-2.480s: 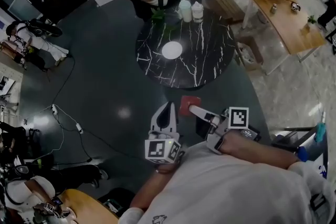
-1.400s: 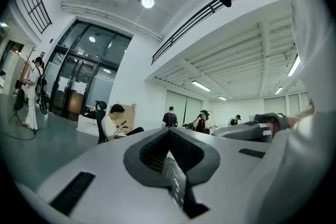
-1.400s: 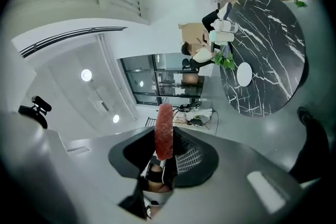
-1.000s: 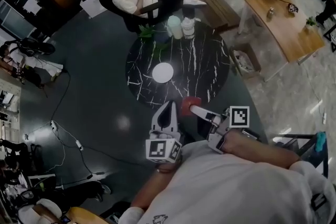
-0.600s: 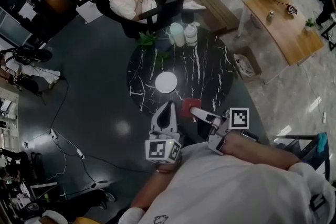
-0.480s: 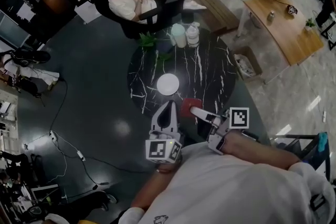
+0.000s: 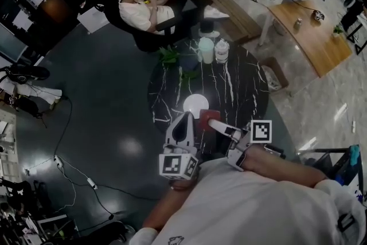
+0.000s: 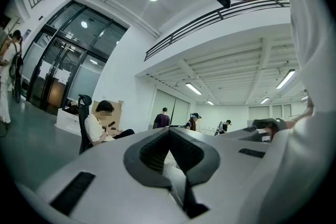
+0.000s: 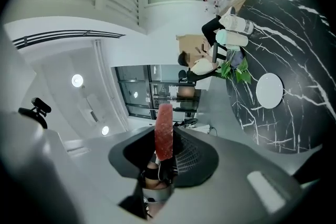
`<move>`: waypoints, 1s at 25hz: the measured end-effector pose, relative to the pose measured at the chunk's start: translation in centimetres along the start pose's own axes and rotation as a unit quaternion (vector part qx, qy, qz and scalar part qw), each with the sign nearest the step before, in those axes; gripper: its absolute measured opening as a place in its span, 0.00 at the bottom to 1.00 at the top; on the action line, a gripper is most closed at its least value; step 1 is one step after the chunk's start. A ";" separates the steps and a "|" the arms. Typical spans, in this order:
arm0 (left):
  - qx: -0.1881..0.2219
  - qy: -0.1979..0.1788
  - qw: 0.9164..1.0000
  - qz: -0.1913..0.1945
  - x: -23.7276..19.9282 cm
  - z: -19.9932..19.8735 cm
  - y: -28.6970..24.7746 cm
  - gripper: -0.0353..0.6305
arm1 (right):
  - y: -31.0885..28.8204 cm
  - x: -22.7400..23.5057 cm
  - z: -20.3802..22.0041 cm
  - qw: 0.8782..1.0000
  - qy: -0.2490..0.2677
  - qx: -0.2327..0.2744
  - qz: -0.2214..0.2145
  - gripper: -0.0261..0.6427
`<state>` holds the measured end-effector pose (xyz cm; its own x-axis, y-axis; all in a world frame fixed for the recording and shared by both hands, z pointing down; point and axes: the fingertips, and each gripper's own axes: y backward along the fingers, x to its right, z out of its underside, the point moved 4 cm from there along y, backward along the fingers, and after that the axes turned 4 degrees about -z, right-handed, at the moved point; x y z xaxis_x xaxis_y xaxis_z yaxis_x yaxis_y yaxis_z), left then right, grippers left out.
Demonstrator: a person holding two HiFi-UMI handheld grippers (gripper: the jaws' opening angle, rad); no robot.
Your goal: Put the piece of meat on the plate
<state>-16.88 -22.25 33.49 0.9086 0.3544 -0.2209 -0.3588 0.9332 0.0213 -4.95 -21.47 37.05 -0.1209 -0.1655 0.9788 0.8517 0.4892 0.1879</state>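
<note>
The meat point(image 9: 164, 131) is a flat red slab standing on edge between the pads of my right gripper point(image 9: 165, 153), which is shut on it. In the head view the meat point(image 7: 209, 120) hangs over the near edge of a round black marble table point(image 7: 241, 92). A small white plate point(image 7: 196, 105) lies bare on that table just beyond the meat; the right gripper view shows the plate point(image 9: 270, 91) ahead and to the right. My left gripper point(image 7: 184, 122) is beside the right one, its jaws shut on nothing point(image 8: 170, 150).
Two pale jars point(image 7: 213, 50) and a green plant point(image 7: 171, 57) stand at the table's far edge. A person sits in a chair point(image 7: 143, 11) beyond it. A wooden table point(image 7: 312, 37) is at the right, a bench point(image 7: 229, 8) behind, cables point(image 7: 74, 172) on the floor at left.
The black table and its plate have drawn much closer to both grippers, from well ahead to right under their tips. The meat stays in the right gripper; the left stays shut.
</note>
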 end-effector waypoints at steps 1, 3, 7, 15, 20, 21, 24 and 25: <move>-0.002 0.001 1.000 0.003 -0.7 -0.2 -0.3 0.06 | -0.7 0.3 0.0 1.000 0.000 0.003 0.004 0.17; -0.003 0.001 1.000 0.010 -2.2 -0.3 -0.7 0.06 | -2.1 0.9 -0.2 1.000 -0.001 0.010 0.007 0.17; 0.002 0.005 1.000 0.018 -4.9 -0.2 -1.3 0.06 | -4.1 1.4 -0.3 1.000 -0.002 0.023 0.007 0.17; -0.021 -0.003 0.999 0.035 -6.8 0.9 -4.2 0.06 | -4.1 3.7 -2.2 0.998 -0.008 0.045 0.040 0.17; -0.031 -0.012 0.999 0.038 -7.9 3.4 -6.9 0.06 | -4.5 5.8 -5.3 0.998 -0.001 0.038 0.053 0.17; -0.034 -0.015 0.999 0.037 -8.1 3.8 -7.4 0.06 | -4.7 6.3 -5.8 0.998 -0.001 0.036 0.055 0.17; -0.034 -0.026 0.999 0.030 -8.6 4.6 -8.4 0.06 | -5.2 8.0 -7.3 0.997 -0.002 0.026 0.068 0.17; -0.032 -0.030 0.999 0.028 -8.7 4.9 -8.7 0.06 | -5.4 8.6 -7.6 0.997 0.001 0.018 0.073 0.17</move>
<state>-20.60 -33.18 39.97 0.8974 0.4103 -0.1622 -0.4202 0.9069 -0.0309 -6.71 -32.06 43.81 0.0047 -0.0916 0.9958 0.8409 0.5392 0.0457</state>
